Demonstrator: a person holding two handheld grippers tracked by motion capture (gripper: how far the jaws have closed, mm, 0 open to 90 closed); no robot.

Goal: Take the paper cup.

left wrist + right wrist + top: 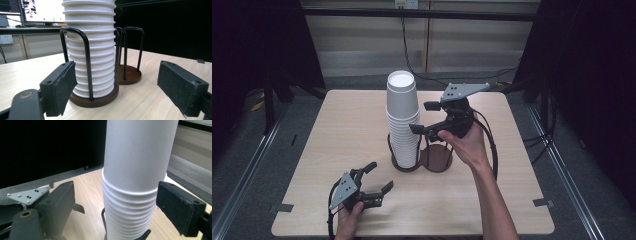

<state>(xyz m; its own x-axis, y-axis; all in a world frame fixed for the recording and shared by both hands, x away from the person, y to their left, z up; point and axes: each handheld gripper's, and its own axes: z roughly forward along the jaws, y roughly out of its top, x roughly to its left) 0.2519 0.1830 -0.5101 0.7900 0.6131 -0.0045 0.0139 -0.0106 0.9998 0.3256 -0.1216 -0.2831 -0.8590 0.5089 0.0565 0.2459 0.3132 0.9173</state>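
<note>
Currently, right gripper [421, 118]: jaws apart, straddling the cup stack [403, 120], pads seemingly not pressing.
Cup stack: between those jaws, seated in wire holder [406, 162].
Left gripper [379, 177]: open, empty, well short of holder, on counter [337, 130].

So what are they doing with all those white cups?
A person holds a two-jaw gripper in each hand. The right gripper is up at the tall stack of white cups, its jaws on either side of it but not pressing. The stack stands in one side of a dark wire cup holder; the other side is empty. The left gripper waits near the table's front edge, open in its own view, holding nothing.
</note>
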